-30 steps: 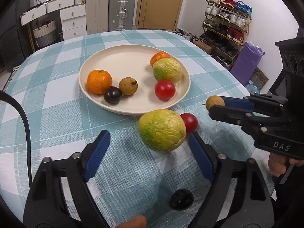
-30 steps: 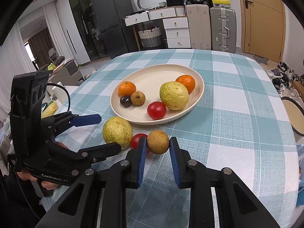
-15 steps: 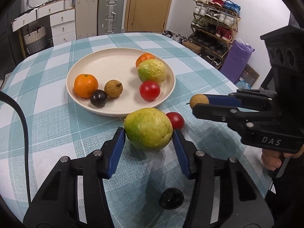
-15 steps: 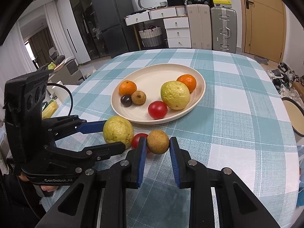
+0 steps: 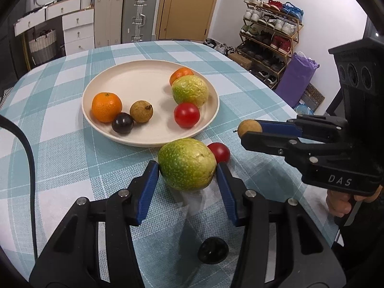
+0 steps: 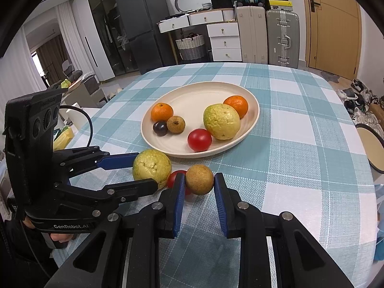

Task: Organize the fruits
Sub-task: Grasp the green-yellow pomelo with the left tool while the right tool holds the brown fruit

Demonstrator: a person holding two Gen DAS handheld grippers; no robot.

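My left gripper (image 5: 187, 170) is shut on a green guava (image 5: 186, 164) just in front of the cream plate (image 5: 144, 141); it also shows in the right wrist view (image 6: 151, 166). My right gripper (image 6: 199, 182) is shut on a small brown longan (image 6: 199, 179), also in the left wrist view (image 5: 249, 128), right of the guava. A red tomato (image 5: 219, 152) lies on the cloth between them. The plate holds two oranges (image 5: 106, 107), a dark plum (image 5: 122, 126), a longan (image 5: 141, 111), a guava (image 5: 190, 90) and a tomato (image 5: 186, 115).
The round table has a teal checked cloth (image 6: 300, 129). A small dark fruit (image 5: 212, 250) lies on the cloth under my left gripper. Suitcases, drawers and a shoe rack stand beyond the table.
My left gripper closed around the green guava and now grips it. The right gripper keeps holding the longan in about the same place.
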